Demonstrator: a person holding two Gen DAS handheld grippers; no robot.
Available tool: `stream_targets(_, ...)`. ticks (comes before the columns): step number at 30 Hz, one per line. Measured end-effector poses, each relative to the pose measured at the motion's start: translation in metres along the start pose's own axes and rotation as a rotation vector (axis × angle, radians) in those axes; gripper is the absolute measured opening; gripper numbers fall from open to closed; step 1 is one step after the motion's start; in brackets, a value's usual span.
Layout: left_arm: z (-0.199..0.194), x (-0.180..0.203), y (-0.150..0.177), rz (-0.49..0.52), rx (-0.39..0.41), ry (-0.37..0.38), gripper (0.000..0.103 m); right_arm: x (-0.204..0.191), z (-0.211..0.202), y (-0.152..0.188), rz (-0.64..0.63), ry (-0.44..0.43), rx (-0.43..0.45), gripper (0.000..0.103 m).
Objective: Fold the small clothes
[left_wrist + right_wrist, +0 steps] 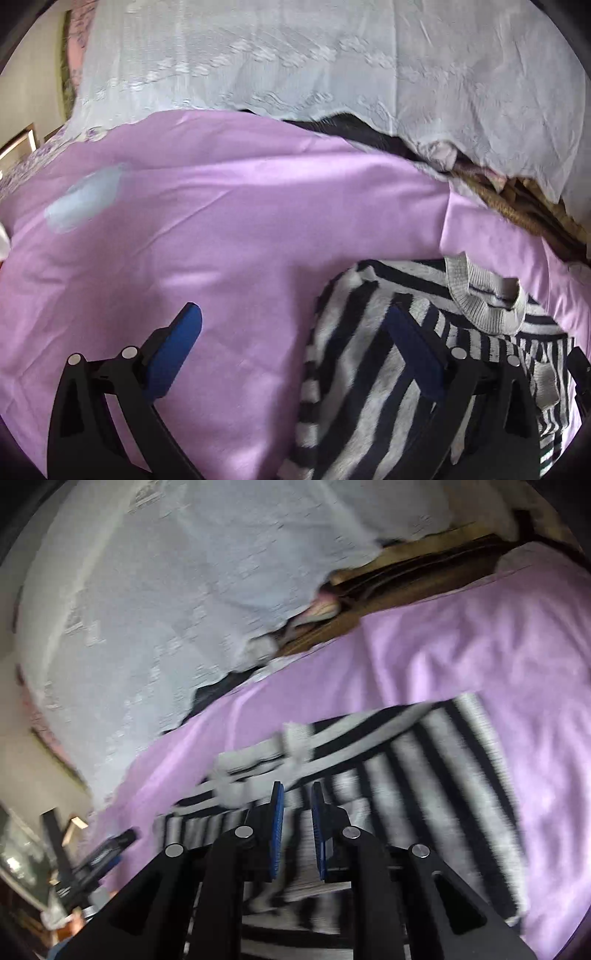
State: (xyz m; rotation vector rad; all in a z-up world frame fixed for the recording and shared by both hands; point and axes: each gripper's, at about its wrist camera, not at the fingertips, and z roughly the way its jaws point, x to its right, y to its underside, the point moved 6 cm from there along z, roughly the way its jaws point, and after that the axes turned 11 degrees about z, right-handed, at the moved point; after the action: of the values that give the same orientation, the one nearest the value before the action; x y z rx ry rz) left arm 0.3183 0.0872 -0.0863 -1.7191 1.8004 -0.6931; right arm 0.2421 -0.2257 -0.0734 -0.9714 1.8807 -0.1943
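While the left gripper hangs over the bed with its two blue-padded fingers spread wide apart and nothing between them, the black-and-grey striped knit garment lies on the smooth lilac bedsheet at about four to five o'clock of the left wrist view. One finger is over bare sheet at seven o'clock; the other lies across the garment's striped edge at five o'clock, though whether it touches the cloth cannot be told. The garment's ribbed grey neckband curls upward at three o'clock.

Beyond the sheet, from ten to two o'clock, a pale blue-white embroidered cloth hangs as a backdrop, and a brown woven wicker piece peeks out under its hem at two o'clock.

Seen from the right wrist, where everything is blurred, the right gripper has its blue pads drawn close together, with only a narrow gap left. A fold of the striped garment shows in that gap, but whether the pads actually pinch it cannot be told from the blur. The garment spreads from the centre toward four o'clock on the lilac sheet, its grey band at about nine o'clock of the fingertips. The pale cloth fills ten to twelve o'clock, and the other gripper's dark body shows at eight o'clock.
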Motion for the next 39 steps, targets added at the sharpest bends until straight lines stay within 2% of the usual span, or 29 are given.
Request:
stream_targets(2,0.023,0.004,0.002,0.028,-0.050,-0.060,0.099,0.003,0.018,0.009,-0.007,0.016,-0.069,0.016)
stream_targets(3,0.040,0.003,0.008,0.040,-0.101,-0.120,0.099,0.014,0.032,0.014,-0.007,0.073,-0.121,0.016)
stream_targets(4,0.049,-0.001,0.012,0.015,-0.130,-0.110,0.099,0.025,0.041,0.017,0.008,0.109,-0.147,0.004)
stream_targets(5,0.048,-0.006,0.010,-0.023,-0.125,-0.089,0.099,0.034,0.041,0.014,0.050,0.077,-0.145,0.000)
stream_targets(6,0.046,-0.012,0.009,-0.050,-0.116,-0.101,0.099,0.036,0.041,0.012,0.080,0.060,-0.160,0.000)
stream_targets(9,0.044,-0.016,0.011,-0.071,-0.110,-0.076,0.099,0.034,0.035,0.010,0.067,0.070,-0.133,0.000)
stream_targets(11,0.028,-0.017,0.011,-0.065,-0.055,-0.055,0.099,0.027,0.030,0.010,0.040,0.087,-0.105,0.004)
stream_targets(15,-0.010,-0.011,0.014,0.016,0.065,-0.021,0.099,0.009,0.005,0.009,-0.026,0.058,-0.029,0.006)
stream_targets(17,-0.021,-0.002,0.018,0.058,0.082,-0.001,0.099,-0.002,-0.001,0.012,-0.051,0.045,-0.025,0.006)
stream_targets(19,-0.019,0.014,0.030,0.112,0.051,0.039,0.099,-0.006,0.000,0.015,-0.076,0.051,-0.031,0.006)
stream_targets(21,-0.008,0.023,0.040,0.169,0.003,-0.007,0.099,-0.006,0.004,0.022,-0.098,0.082,-0.051,0.008)
stream_targets(22,0.003,0.027,0.047,0.207,-0.046,-0.058,0.099,-0.002,0.008,0.026,-0.102,0.111,-0.071,0.013)
stream_targets(23,0.012,0.029,0.052,0.216,-0.088,-0.055,0.099,0.004,0.016,0.031,-0.105,0.154,-0.101,0.021)
stream_targets(24,0.016,0.026,0.052,0.199,-0.098,-0.034,0.099,0.009,0.023,0.034,-0.110,0.162,-0.118,0.021)
stream_targets(27,0.022,0.019,0.053,0.152,-0.110,0.004,0.099,0.007,0.023,0.035,-0.135,0.175,-0.104,0.020)
stream_targets(39,-0.003,0.015,0.067,0.166,-0.045,-0.062,0.099,0.005,0.017,0.043,-0.168,0.187,-0.080,0.021)
